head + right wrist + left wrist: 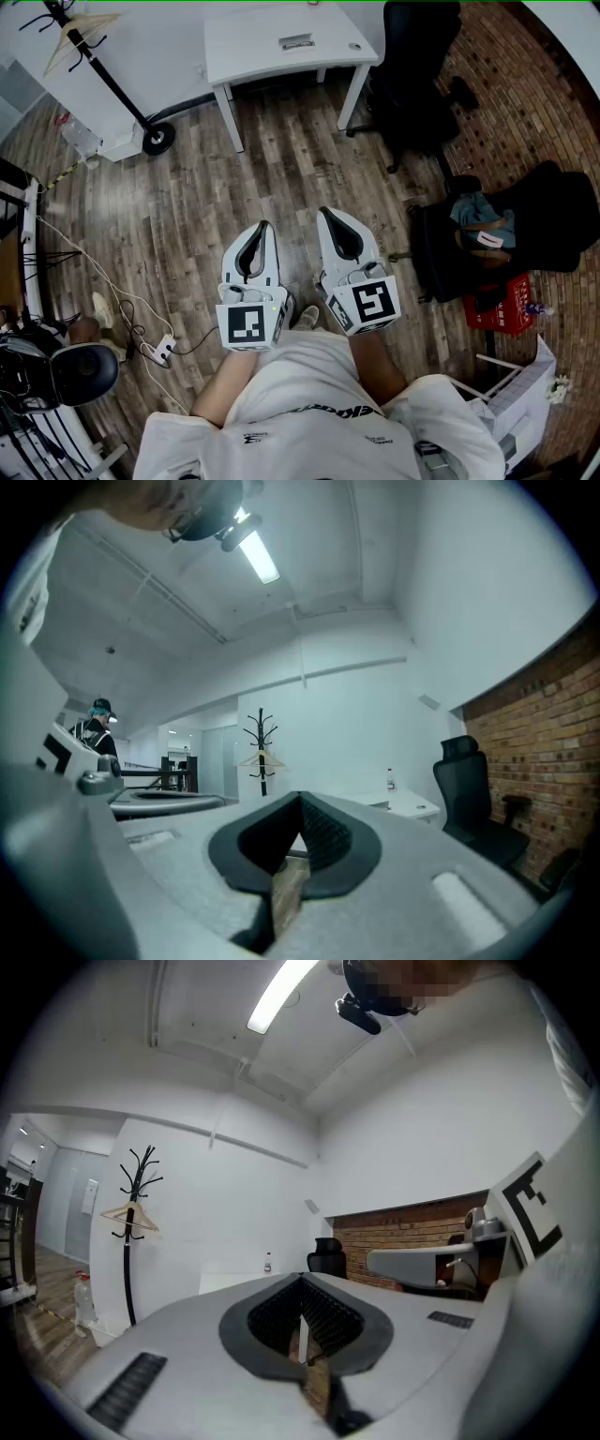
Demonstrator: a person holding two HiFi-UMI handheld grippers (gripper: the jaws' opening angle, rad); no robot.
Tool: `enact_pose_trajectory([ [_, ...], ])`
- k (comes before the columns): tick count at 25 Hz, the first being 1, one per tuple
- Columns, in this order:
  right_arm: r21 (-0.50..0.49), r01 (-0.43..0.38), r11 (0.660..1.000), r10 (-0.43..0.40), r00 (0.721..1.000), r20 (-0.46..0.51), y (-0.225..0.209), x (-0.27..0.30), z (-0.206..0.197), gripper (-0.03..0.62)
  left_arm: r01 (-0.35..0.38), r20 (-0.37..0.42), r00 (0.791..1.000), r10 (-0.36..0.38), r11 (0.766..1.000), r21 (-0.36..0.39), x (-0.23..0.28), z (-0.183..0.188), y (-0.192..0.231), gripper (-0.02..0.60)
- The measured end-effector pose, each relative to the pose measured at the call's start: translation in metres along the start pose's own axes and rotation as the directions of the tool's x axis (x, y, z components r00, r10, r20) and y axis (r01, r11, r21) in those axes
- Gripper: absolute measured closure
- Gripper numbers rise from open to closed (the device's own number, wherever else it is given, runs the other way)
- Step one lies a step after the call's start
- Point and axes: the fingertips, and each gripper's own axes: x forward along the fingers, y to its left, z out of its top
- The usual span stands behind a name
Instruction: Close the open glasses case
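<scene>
Head view: the small grey glasses case [296,41] lies on the white worktop [246,49]. It is too small to tell whether it is open, and well apart from both tools, which are over the wooden floor [187,206].

Left gripper view: the left hand-held gripper [302,1281] has its jaws together, with nothing between them.

Right gripper view: the right hand-held gripper [300,799] is likewise closed and empty.

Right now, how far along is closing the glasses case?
Nothing looks done yet. In hand: nothing; the left gripper and right gripper are shut and empty, held close to the person above the wood floor. Left: everything. A small grey object lies on the white table ahead, too small to identify as the case.
</scene>
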Motion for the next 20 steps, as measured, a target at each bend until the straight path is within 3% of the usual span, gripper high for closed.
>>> enact_pose_trajectory([
  [5, 0.043, -0.017, 0.999, 0.017, 1.000, 0.002, 0.007, -0.032, 0.006, 0.594, 0.006, -0.022, 1.000, -0.006, 1.000, -0.010, -0.026, 0.009, -0.028, 0.584],
  [10, -0.015, -0.026, 1.000, 0.026, 0.999, 0.020, 0.011, -0.040, 0.011, 0.592, 0.012, -0.012, 1.000, -0.012, 1.000, 0.026, -0.030, 0.012, -0.039, 0.584],
  [15, -0.042, -0.042, 0.998, 0.042, 0.999, 0.003, 0.006, -0.011, 0.003, 0.592, 0.041, -0.026, 0.999, -0.040, 0.999, 0.032, -0.002, 0.004, -0.031, 0.584],
  [20, -0.040, -0.029, 0.999, 0.029, 0.999, -0.015, -0.014, 0.049, -0.005, 0.594, 0.084, -0.059, 0.995, -0.085, 0.996, -0.018, 0.055, -0.013, 0.000, 0.584],
])
